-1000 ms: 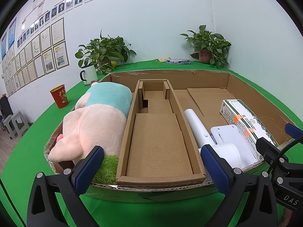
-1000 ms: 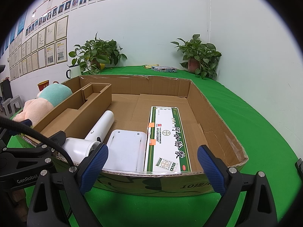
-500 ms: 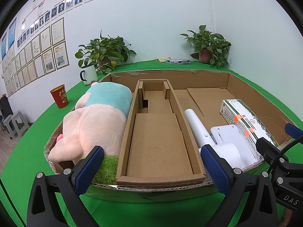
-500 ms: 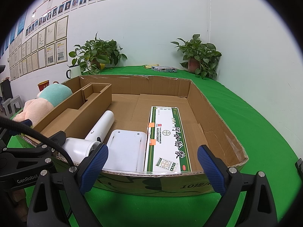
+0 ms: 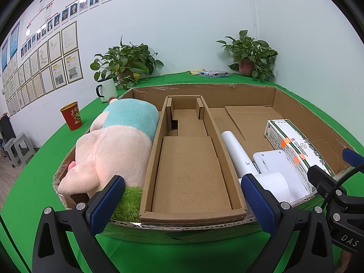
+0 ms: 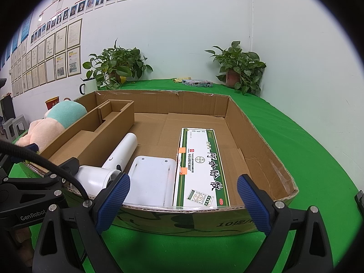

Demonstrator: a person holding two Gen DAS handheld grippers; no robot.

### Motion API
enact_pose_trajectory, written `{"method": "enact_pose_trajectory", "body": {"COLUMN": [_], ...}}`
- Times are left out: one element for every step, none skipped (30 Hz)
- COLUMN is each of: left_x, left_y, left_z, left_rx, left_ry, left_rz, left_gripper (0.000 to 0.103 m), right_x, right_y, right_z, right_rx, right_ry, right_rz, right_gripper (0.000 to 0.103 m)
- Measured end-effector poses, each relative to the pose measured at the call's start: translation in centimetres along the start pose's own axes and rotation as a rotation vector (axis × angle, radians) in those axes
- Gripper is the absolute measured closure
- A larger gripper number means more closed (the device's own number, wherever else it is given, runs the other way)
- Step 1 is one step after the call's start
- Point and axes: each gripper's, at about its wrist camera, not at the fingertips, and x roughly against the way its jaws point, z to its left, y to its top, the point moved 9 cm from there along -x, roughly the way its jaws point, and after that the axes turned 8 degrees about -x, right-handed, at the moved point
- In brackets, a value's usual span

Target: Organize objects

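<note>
A shallow cardboard box [image 5: 204,89] [image 6: 261,136] lies on the green table. Its left part holds a pink plush pig [image 5: 113,145] [image 6: 45,125] in a teal shirt. A cardboard insert [image 5: 191,159] [image 6: 91,136] fills the middle. To the right lie a white hair dryer [image 5: 252,166] [image 6: 113,159], a white flat device [image 5: 277,159] [image 6: 152,177] and a green-and-white medicine box [image 5: 295,145] [image 6: 200,166]. My left gripper [image 5: 182,207] is open at the box's near edge, before the insert. My right gripper [image 6: 183,202] is open at the near edge, before the medicine box.
Behind the box stand a white mug [image 5: 105,89], a red paper cup [image 5: 71,116], two potted plants [image 5: 127,64] [image 5: 250,56] and a small flat packet [image 5: 213,74]. Green cloth [image 6: 307,150] extends to the right of the box. Stools [image 5: 16,147] stand on the floor at left.
</note>
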Motion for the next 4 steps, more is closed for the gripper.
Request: {"method": "enact_pose_trajectory", "body": {"left_x": [-0.08,-0.13,-0.15,-0.14], "left_y": [-0.01,-0.03,-0.03,-0.03], "left_z": [-0.02,-0.04,-0.06,-0.05], "left_rx": [0.000,0.000,0.000,0.000], "left_ry": [0.001,0.001,0.000,0.001], "left_rz": [0.000,0.000,0.000,0.000], "left_gripper": [0.000,0.000,0.000,0.000], "right_x": [0.00,0.00,0.00,0.00], "right_y": [0.00,0.00,0.00,0.00], "right_z": [0.00,-0.02,0.00,0.00], "right_rx": [0.000,0.000,0.000,0.000], "right_ry": [0.000,0.000,0.000,0.000], "right_rz": [0.000,0.000,0.000,0.000], "right_gripper": [0.008,0.008,0.008,0.008]}}
